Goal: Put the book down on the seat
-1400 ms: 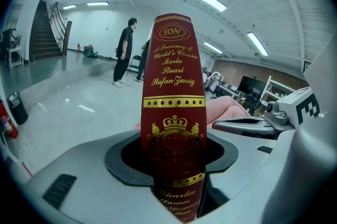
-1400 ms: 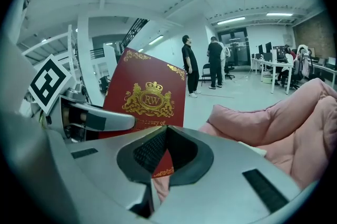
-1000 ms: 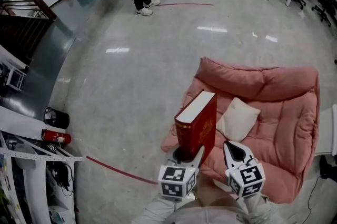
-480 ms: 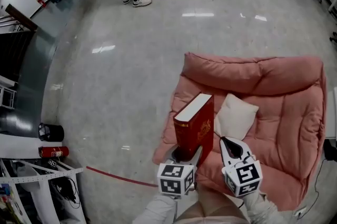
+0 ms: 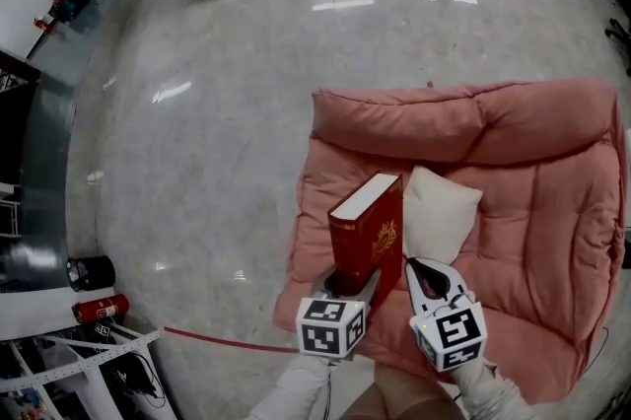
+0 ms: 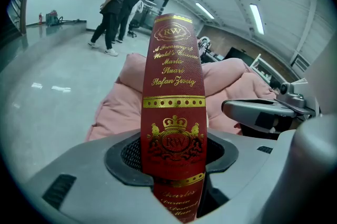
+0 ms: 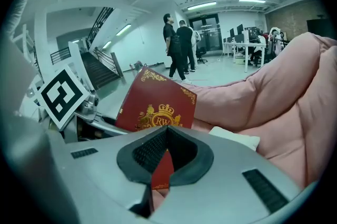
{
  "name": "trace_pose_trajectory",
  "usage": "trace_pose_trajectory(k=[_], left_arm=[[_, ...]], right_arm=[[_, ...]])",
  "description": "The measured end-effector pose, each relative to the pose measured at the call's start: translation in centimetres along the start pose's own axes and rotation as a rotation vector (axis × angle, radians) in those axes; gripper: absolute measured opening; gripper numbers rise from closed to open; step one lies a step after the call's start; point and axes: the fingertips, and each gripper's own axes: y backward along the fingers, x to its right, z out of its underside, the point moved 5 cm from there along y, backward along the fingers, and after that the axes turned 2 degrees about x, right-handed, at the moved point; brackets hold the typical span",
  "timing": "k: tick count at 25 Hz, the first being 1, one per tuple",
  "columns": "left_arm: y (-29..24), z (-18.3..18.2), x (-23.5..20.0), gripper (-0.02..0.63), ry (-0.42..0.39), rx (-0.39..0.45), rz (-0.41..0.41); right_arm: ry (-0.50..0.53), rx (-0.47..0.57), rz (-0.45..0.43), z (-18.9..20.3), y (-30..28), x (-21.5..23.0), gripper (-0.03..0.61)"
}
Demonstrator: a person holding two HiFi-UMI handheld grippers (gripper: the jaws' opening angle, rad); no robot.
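Over the front left part of the pink seat [image 5: 537, 211], the red book [image 5: 373, 233] is standing upright in the left gripper [image 5: 353, 287]. Its jaws are clamped on the book's lower end, with the gold-lettered spine facing that gripper's camera. The book is held up off the cushion, just beside the white pillow [image 5: 441, 213]. The right gripper [image 5: 427, 272] sits next to it, jaws pinched together on nothing, the book's cover showing just past them.

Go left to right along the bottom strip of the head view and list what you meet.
fire extinguisher → red floor line → left gripper → right gripper
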Motion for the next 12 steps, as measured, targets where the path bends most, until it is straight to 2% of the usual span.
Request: trace_pose_trajectory(k=[7,12], left_arm=[[-4.7,0.7,0.2,0.245,-0.001,-0.074,0.089],[-7.2,1.8,0.1,0.245,-0.004,-0.133,0.120]], right_arm=[[-0.051,-0.025,0.024,1.8,-1.4,1.4,0.005],[-0.075,-0.047,0.026,2.9,-2.1,1.9,0.005]])
